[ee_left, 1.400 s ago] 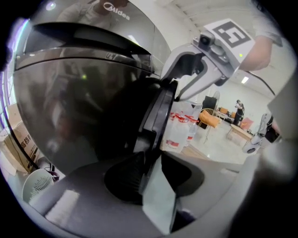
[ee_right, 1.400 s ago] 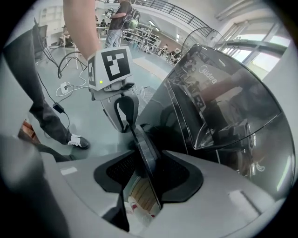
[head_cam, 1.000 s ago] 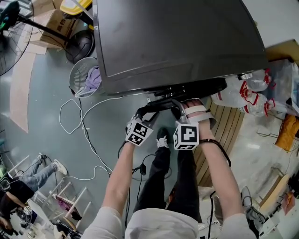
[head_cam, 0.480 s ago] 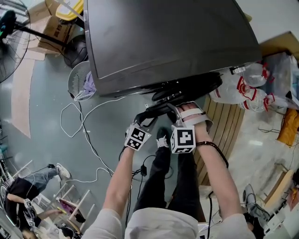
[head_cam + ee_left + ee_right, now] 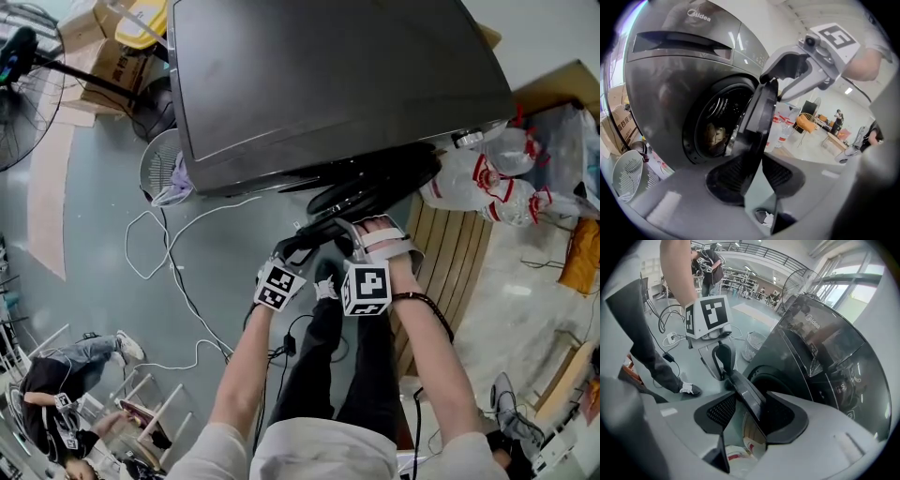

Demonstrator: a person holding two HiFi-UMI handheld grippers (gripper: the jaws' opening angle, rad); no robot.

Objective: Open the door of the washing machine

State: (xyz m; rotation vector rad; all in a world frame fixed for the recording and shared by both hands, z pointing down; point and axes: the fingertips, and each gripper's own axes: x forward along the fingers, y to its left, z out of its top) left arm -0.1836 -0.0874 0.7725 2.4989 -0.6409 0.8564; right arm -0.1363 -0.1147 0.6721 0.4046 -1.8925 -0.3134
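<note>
Jaws of the left gripper (image 5: 757,173) are closed down on the free rim of the door (image 5: 761,117), with its dark edge pinched between them. The right gripper (image 5: 750,411) is clamped on the same rim just beside it, from the other face. The door stands part open, swung out from the front of the washing machine (image 5: 328,75), and the drum mouth (image 5: 712,131) is exposed behind it.

Handling assessment: the door appears rigid and moderately heavy, with a glossy moulded rim that is likely slippery under a light pinch. It is judged to turn only about its hinge, so any pull should follow that arc and not run straight away from the machine. The present hold, on the rim farthest from the hinge side, looks the soundest purchase.

Change noted: one second ago the door lay almost flush under the machine's front. It now stands clearly angled out, and both grippers have drawn back from the machine with it.
</note>
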